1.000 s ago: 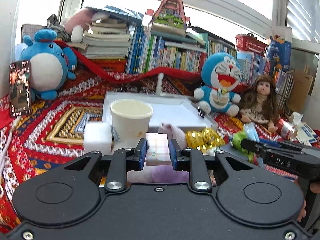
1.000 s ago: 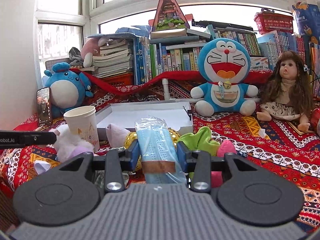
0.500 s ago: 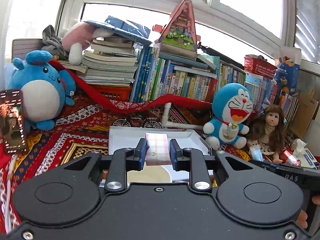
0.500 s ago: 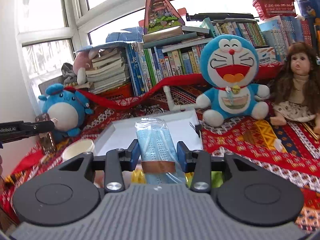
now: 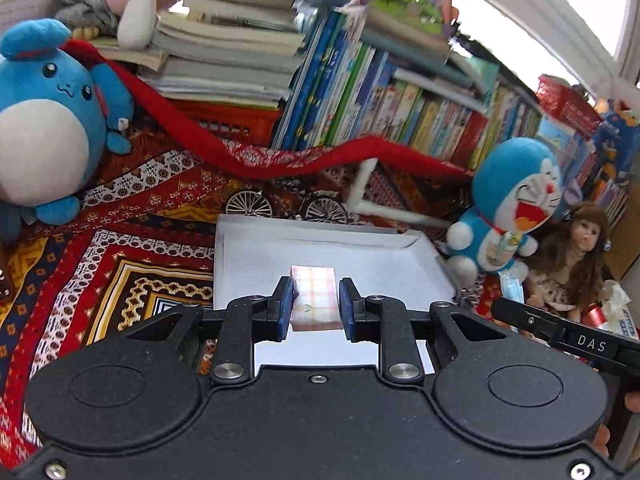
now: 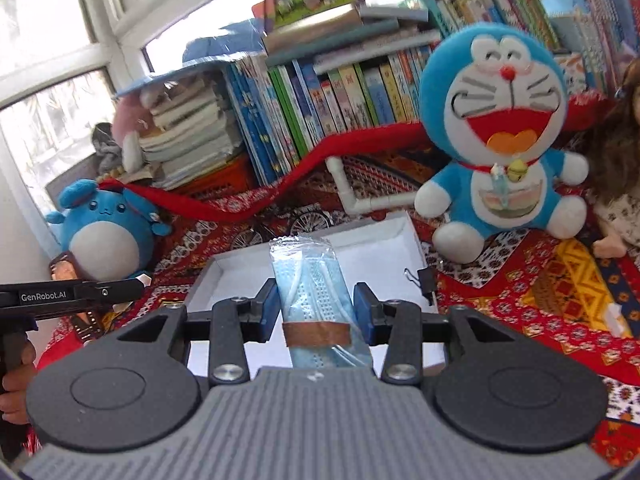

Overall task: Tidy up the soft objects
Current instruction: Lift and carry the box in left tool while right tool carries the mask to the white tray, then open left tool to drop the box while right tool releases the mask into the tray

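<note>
A: Well, what is each hand carrying?

B: The left gripper (image 5: 315, 305) has its blue fingers (image 5: 285, 307) pinching a small flat tissue pack (image 5: 316, 296), pink checked and glossy, held over the white tray (image 5: 256, 252). The right gripper (image 6: 316, 312) pinches a packet of masks (image 6: 316, 296): pale blue pleated cloth in crinkly clear plastic, with a brown tape band across it. It also hangs above the tray (image 6: 384, 252).

A: And the tray itself?

B: Shallow, rectangular, stiff white card with low folded walls. A black binder clip (image 6: 420, 280) sits at its right edge.

A: What does it rest on?

B: A woven cloth (image 5: 132, 248) patterned in red, gold and navy diamonds. A round blue plush (image 5: 44, 120) sits far left, a blue cat plush (image 6: 504, 136) and a long-haired doll (image 5: 576, 256) to the right. Behind them, rows of books (image 5: 360, 96) stand under bright windows.
</note>
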Motion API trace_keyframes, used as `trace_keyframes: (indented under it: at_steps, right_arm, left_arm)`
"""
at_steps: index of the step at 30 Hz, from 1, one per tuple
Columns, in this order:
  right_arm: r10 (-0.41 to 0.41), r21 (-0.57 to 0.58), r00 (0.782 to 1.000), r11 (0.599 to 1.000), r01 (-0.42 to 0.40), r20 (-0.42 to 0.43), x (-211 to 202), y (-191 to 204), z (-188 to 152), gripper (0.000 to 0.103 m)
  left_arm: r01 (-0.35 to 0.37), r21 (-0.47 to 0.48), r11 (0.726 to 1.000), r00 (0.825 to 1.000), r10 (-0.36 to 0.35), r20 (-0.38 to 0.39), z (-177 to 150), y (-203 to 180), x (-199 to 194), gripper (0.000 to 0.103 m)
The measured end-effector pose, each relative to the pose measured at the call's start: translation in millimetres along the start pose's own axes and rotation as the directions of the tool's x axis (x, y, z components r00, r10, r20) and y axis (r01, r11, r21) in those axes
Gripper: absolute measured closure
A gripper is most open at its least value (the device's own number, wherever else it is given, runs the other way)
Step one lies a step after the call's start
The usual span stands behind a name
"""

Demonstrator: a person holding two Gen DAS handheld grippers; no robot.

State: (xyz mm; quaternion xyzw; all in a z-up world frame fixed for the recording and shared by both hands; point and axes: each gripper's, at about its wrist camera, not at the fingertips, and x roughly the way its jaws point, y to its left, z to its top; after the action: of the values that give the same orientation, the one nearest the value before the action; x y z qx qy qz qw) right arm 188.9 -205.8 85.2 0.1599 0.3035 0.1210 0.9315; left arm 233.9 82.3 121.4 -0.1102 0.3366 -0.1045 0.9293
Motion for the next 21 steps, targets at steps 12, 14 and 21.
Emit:
trace_keyframes:
  at_steps: [12, 14, 21]
  right_arm:
    - [-0.027, 0.084, 0.992, 0.996, 0.038, -0.121, 64, -9, -5, 0.057]
    - [-0.032, 0.089, 0.990, 0.995, 0.044, -0.138, 72, -9, -5, 0.057]
    - [-0.054, 0.078, 0.983, 0.995, 0.069, -0.175, 95, -7, -5, 0.057]
  left_arm:
    - [-0.017, 0.046, 0.999, 0.990, 0.023, -0.137, 9, 8, 74, 0.080]
    - [-0.013, 0.053, 0.998, 0.986, 0.022, -0.164, 12, 7, 85, 0.080]
    - [-0.001, 0.055, 0.998, 0.962, 0.016, -0.272, 14, 11, 112, 0.080]
